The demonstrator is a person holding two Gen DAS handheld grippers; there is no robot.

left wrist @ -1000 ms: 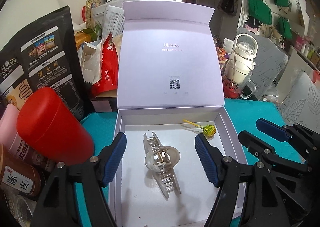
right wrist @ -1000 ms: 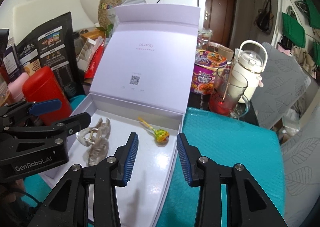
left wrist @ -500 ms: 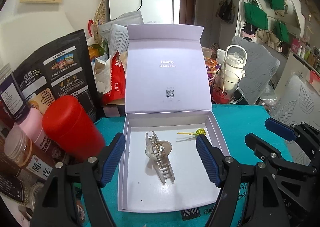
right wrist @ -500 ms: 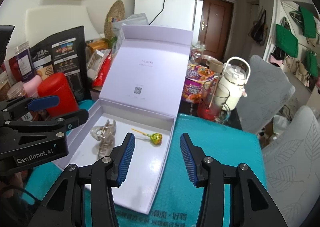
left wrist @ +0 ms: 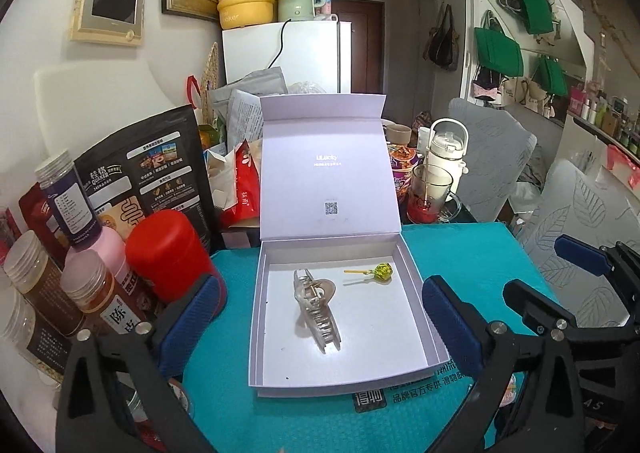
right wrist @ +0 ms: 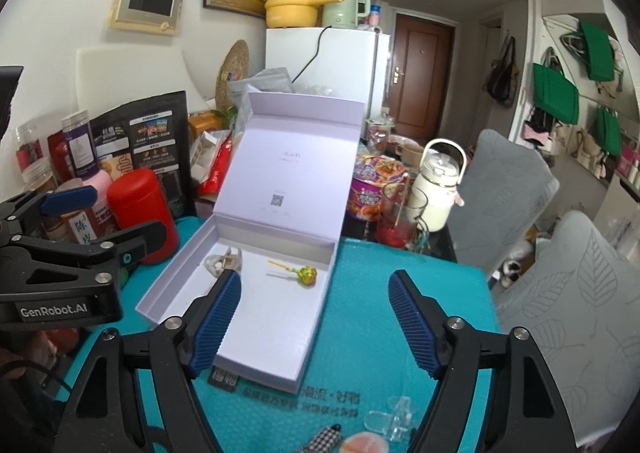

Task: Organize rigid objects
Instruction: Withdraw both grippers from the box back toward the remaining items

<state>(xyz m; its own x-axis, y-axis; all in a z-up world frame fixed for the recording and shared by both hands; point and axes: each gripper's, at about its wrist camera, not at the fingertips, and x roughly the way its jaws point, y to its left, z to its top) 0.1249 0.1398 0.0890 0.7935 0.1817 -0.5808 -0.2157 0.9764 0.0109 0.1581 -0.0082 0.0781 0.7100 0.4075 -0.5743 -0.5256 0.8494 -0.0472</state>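
An open white box (left wrist: 256,317) sits on a teal mat (left wrist: 460,249), its lid (left wrist: 328,169) standing upright at the far side; inside the box lie a translucent hair claw clip (left wrist: 316,309), toward the left of the floor, and a yellow-green lollipop (left wrist: 382,272), near the far right corner, its stick pointing left; the two are apart from each other.

The left gripper (left wrist: 320,317) hangs over the near part of the box, its blue pads (left wrist: 192,313) spreading wide, one outside each side wall; nothing is pinched between them, and the clip lies below, untouched. The right gripper (right wrist: 316,317) is to the right of the box's near end, its jaws also opening, with only the box's right wall and mat under the gap; it grips nothing.

Left of the box crowd a red canister (left wrist: 168,253), a pink bottle (left wrist: 110,249), brown jars with clear lids (left wrist: 92,293) and a black pouch (left wrist: 148,177); the canister stands just beside the box's left wall, close to the left gripper's outer finger. Behind the lid are snack packets (left wrist: 244,189) and a white fridge (left wrist: 284,53). Right of the lid stand a purple noodle cup (right wrist: 372,189), a glass mug (right wrist: 400,221) and a white kettle-shaped bottle (right wrist: 438,189). On the mat nearer than the box, the right wrist view shows a small clear plastic clip (right wrist: 390,419), a checked item (right wrist: 320,439) and a pink round thing (right wrist: 364,443), partly cut off by the frame.
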